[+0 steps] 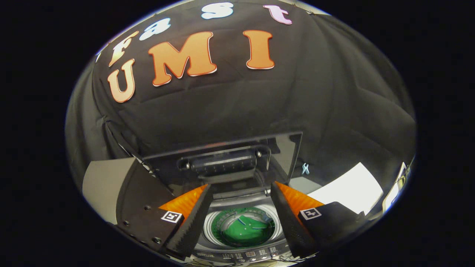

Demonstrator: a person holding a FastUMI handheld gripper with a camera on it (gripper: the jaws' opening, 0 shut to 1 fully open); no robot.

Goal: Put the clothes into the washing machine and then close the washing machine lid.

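Gripper (241,218) spread wide, fingers gripping nothing, poised above washing machine (241,252). Between the fingers, down in the round drum (215,226), green garment (248,228) lying crumpled. Just beyond, lid (237,159) raised upright against the black cloth wall (334,92).

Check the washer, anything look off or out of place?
Nothing stands out. The green garment lies inside the drum, none of it over the rim. The lid stands raised behind it, not yet closed. The gripper is open and empty above the drum.
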